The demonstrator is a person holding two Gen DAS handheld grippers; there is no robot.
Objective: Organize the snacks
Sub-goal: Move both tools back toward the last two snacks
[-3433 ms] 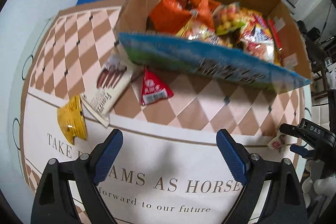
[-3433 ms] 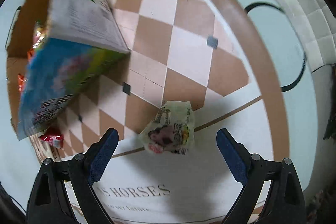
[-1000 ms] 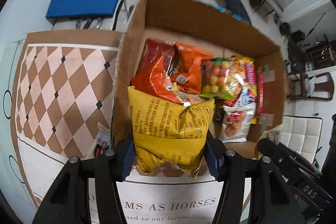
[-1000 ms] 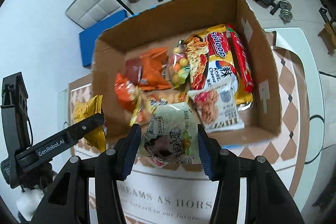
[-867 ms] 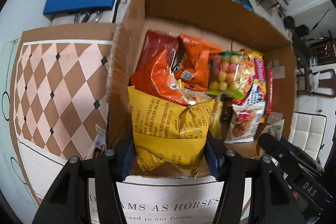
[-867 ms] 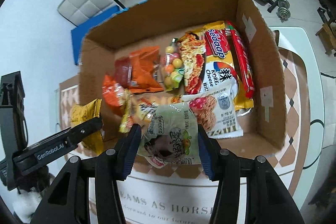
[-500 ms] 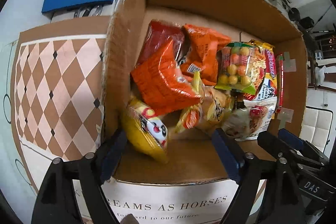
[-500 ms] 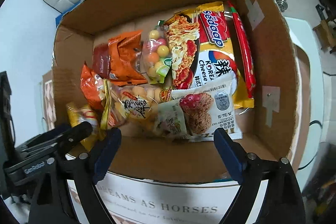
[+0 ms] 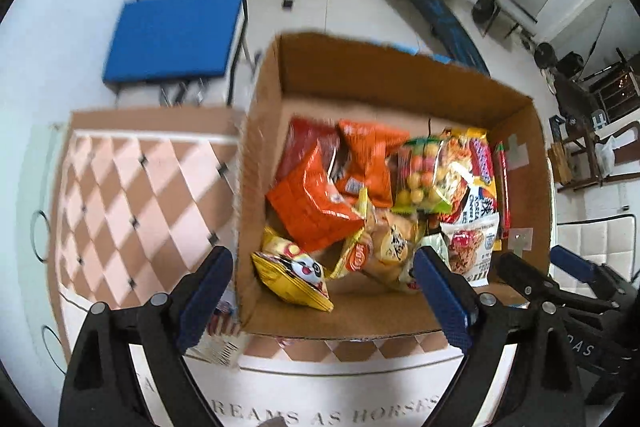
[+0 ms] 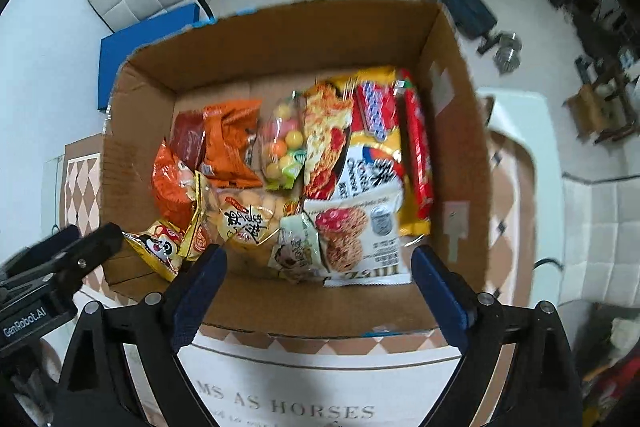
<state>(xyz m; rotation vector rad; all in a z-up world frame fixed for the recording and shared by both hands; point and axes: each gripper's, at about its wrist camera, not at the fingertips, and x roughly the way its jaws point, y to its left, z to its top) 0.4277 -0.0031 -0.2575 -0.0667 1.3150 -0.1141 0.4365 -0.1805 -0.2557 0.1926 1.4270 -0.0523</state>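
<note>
both sets of jaws just spread wide and empty above the cardboard box [image 9: 260, 163]. yellow panda packet [image 9: 292, 275] now in the near-left corner under the left gripper [image 9: 324, 291]; green-white packet [image 10: 298, 251] beside the cookie pack, under the right gripper [image 10: 316, 291]. remaining chocolate-stick packet [image 9: 218, 331] outside the left wall, just by the left finger [image 9: 204, 297], so nearer the left hand, long axis hidden.

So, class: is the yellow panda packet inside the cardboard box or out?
Inside: the yellow panda packet lies on the cardboard box floor, near corner.
</note>
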